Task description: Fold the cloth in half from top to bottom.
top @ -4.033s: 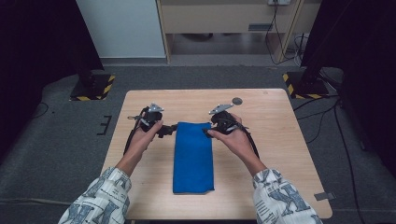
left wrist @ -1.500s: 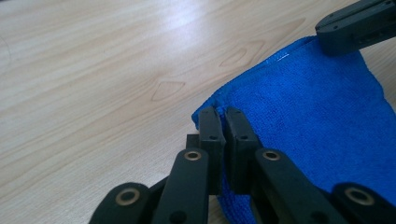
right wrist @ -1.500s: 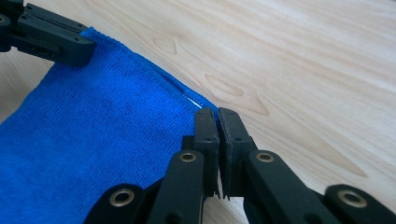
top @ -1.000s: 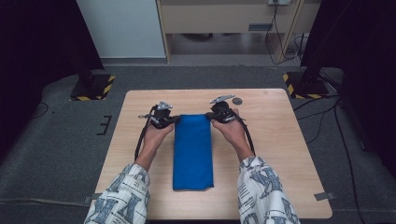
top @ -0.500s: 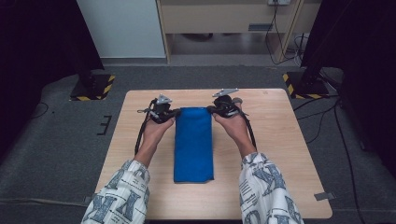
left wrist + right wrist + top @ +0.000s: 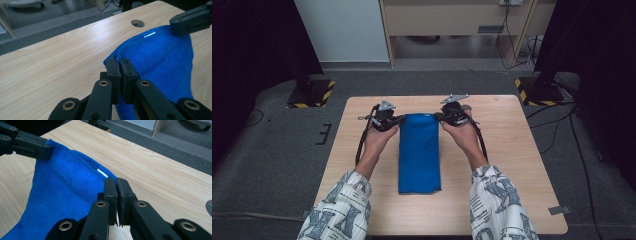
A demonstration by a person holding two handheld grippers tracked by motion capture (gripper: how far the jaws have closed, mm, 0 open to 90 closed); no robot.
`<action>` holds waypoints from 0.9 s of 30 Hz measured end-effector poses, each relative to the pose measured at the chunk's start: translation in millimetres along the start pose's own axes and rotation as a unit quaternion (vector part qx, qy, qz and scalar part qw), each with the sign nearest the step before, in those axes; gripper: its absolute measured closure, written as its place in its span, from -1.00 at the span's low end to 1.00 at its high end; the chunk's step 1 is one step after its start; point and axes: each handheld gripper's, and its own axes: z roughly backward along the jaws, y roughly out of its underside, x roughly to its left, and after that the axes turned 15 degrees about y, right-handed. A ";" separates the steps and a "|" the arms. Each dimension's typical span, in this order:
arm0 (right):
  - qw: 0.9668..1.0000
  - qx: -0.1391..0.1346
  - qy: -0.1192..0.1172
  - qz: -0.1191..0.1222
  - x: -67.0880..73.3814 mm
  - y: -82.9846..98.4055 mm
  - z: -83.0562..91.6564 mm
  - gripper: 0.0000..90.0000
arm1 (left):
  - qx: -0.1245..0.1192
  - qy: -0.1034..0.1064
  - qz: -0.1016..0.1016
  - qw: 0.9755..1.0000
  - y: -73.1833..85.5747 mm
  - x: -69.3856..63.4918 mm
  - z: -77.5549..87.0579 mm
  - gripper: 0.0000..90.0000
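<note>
Both grippers pinching blue towel (image 6: pixel 419 152) far corners: left gripper (image 6: pixel 398 120) at 10 o'clock, right gripper (image 6: pixel 438 117) at 2. Towel already folded into strip; next fold toward 6 o'clock pending.

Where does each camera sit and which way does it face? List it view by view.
High view: above the person's side, looking forward and down at the table; forearms, both hands.
Left gripper view: on the left tool, along its jaws pinching the blue towel.
Right gripper view: on the right tool, likewise.
Shared: the towel's white tag.
</note>
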 end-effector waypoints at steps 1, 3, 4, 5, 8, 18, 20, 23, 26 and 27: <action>1.000 0.000 0.000 0.000 0.0 0.0 0.0 0.95 | -0.002 0.001 -0.002 1.000 0.4 -0.9 1.0 0.93; 1.000 -0.002 -0.001 0.000 0.8 2.2 2.8 0.95 | -0.002 0.002 -0.007 1.000 1.9 -3.7 3.0 0.93; 1.000 -0.001 -0.002 -0.002 1.5 3.4 4.0 0.95 | -0.001 0.004 -0.007 1.000 2.6 -4.8 3.7 0.93; 1.000 -0.002 -0.002 0.000 2.6 5.1 5.6 0.95 | -0.001 0.004 -0.008 1.000 3.1 -5.8 4.0 0.93; 1.000 -0.002 -0.003 0.000 4.1 7.2 8.3 0.95 | 0.005 0.005 -0.012 1.000 5.6 -8.8 5.9 0.93; 1.000 -0.005 -0.013 0.005 12.7 21.5 23.3 0.95 | 0.006 0.014 -0.014 1.000 14.9 -20.2 14.5 0.93; 1.000 -0.007 -0.016 0.006 15.1 24.6 26.3 0.95 | 0.006 0.016 -0.016 1.000 17.6 -22.2 16.8 0.93; 1.000 -0.009 -0.020 0.009 17.1 27.4 29.2 0.95 | 0.004 0.020 -0.017 1.000 21.0 -24.8 18.9 0.93; 1.000 -0.009 -0.023 0.010 18.2 30.1 31.9 0.95 | 0.006 0.024 -0.021 0.999 23.8 -27.8 22.0 0.93; 1.000 -0.009 -0.025 0.012 18.6 30.8 32.5 0.95 | 0.004 0.025 -0.022 0.999 24.5 -28.7 22.9 0.93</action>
